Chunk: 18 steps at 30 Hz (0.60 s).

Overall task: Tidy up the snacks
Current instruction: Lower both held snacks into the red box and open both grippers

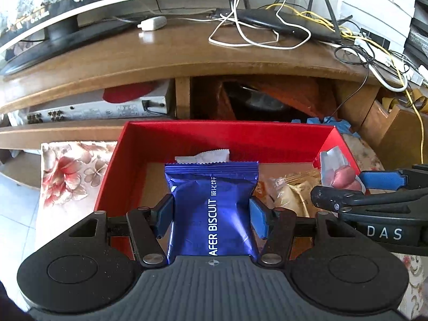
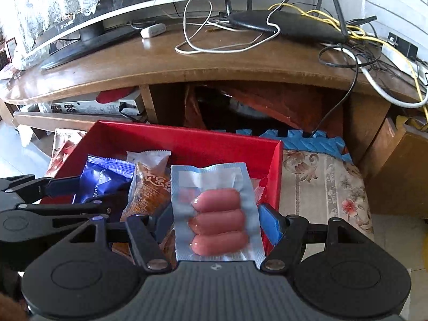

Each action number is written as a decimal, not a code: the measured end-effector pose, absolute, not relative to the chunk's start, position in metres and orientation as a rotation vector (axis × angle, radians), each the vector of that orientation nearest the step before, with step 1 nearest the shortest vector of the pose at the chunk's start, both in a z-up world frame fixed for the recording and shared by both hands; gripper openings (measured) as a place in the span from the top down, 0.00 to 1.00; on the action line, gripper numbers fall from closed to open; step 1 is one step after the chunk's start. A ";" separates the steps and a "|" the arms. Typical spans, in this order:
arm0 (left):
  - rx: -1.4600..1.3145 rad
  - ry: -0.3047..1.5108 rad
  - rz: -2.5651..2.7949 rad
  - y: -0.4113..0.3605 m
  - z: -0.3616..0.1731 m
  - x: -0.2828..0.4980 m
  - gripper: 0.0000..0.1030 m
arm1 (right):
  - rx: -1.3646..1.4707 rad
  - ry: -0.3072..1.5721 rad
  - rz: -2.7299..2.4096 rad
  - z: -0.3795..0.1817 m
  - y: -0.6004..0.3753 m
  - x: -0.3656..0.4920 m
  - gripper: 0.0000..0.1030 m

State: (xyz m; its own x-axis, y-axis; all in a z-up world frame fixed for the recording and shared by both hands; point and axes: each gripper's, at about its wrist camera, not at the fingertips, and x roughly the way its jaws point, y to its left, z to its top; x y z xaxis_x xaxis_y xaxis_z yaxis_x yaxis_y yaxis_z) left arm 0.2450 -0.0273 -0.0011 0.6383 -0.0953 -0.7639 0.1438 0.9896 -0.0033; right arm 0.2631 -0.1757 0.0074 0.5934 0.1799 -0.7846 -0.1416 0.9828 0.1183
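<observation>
My left gripper [image 1: 212,214] is shut on a blue wafer biscuit packet [image 1: 212,200] and holds it over the red box [image 1: 187,133]. My right gripper [image 2: 216,222] is shut on a clear pack of three pink sausages [image 2: 216,208] above the box's right side [image 2: 276,176]. In the left wrist view the right gripper [image 1: 355,184] shows at the right with the sausage pack [image 1: 339,174]. In the right wrist view the left gripper [image 2: 88,190] holds the blue packet [image 2: 101,176]. An orange snack packet [image 2: 149,187] and a white wrapper [image 1: 203,156] lie in the box.
The box sits on a floral cloth [image 2: 321,176] in front of a wooden TV stand [image 1: 187,53]. The stand carries a TV [image 2: 80,13], a router [image 2: 281,24] and tangled cables [image 1: 254,32]. A blue foam mat [image 2: 307,141] lies behind the box.
</observation>
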 end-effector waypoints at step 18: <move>0.085 0.899 -0.105 -0.027 -0.014 0.247 0.32 | 0.060 0.961 0.190 -0.010 -0.174 0.269 0.33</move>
